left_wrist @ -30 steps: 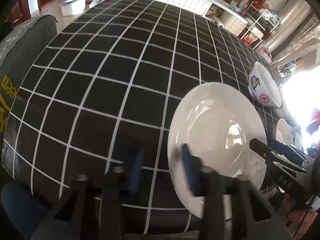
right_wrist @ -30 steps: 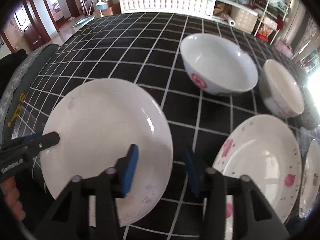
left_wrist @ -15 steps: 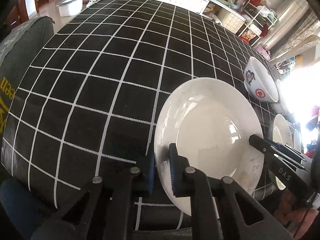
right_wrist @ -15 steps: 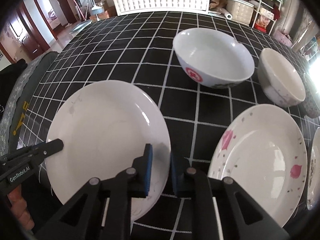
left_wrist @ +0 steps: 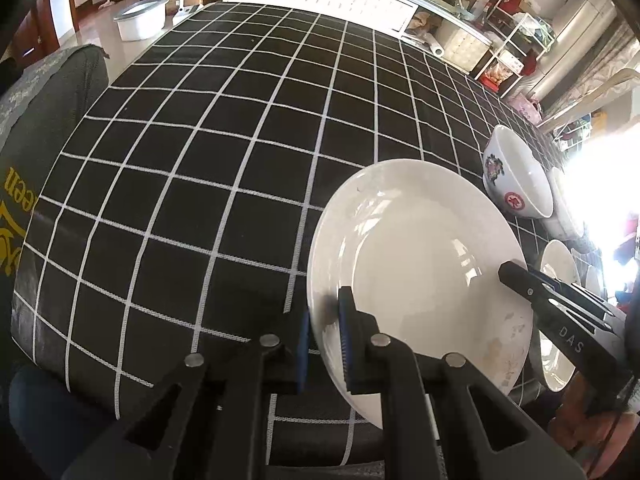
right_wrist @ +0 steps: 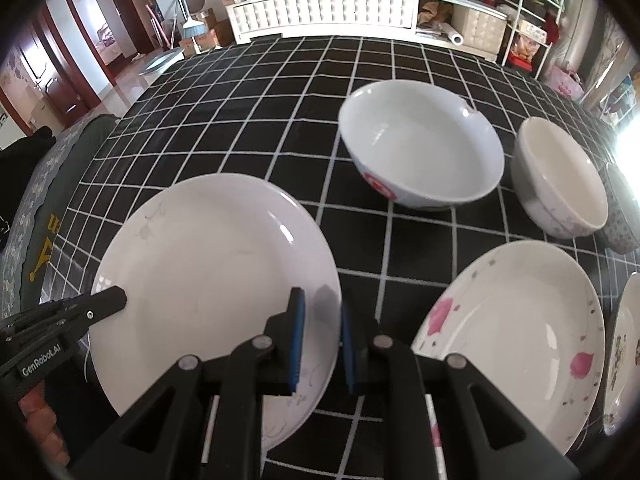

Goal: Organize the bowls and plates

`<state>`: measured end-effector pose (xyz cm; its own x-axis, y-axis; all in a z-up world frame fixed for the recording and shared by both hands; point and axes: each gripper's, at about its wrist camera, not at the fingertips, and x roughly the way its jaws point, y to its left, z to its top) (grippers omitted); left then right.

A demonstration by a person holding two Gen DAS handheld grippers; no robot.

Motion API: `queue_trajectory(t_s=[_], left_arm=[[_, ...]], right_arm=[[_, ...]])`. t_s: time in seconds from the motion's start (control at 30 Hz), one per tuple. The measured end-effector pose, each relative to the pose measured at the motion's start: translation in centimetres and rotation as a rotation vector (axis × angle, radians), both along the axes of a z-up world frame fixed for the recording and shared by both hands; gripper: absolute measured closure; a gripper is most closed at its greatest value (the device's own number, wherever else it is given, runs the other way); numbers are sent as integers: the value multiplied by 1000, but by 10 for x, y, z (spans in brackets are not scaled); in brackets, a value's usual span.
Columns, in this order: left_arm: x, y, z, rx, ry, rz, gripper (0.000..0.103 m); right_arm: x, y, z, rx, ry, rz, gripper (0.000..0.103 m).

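Both pairs of jaws have just been closing, and each now has the rim of the white plate (left_wrist: 420,264) between its blue pads; one second ago they stood wide apart around it.

From the left wrist, the left gripper (left_wrist: 324,344) is clamped on the near left edge of the plate, one pad under the rim and one on top. The plate is on the counter (left_wrist: 200,160), which has a black cloth with white squares, close to its near edge. At the right side of the plate the black tip of the right gripper (left_wrist: 520,278) touches the rim. Behind the plate stands a white bowl (left_wrist: 520,176) with a red mark.

From the right wrist, the right gripper (right_wrist: 322,344) is clamped on the right edge of the same plate (right_wrist: 208,280). The left gripper (right_wrist: 104,300) reaches onto the opposite rim. To the right lies a flowered plate (right_wrist: 520,340) with pink flowers, just beside the white one. Farther back stand the white bowl (right_wrist: 420,148) and a grey bowl (right_wrist: 560,176), near each other.
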<state>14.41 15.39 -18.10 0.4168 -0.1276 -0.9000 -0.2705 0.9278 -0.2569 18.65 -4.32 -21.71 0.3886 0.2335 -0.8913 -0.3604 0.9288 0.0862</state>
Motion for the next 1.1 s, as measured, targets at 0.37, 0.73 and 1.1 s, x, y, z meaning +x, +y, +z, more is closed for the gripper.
queue_trajectory(t_s=[0.37,0.73,1.1], left_arm=[[-4,-4,-7,12,32,12,91],[-26,-3,31,51,-30,47,91],[-25,-112,74,52,-128,-188,91]], right_arm=[[-11,-8,-11,23,29,-1,82],[-28,-42,20,122,-13,-17,82],[-50,-114,44,200,-71,-113,82]])
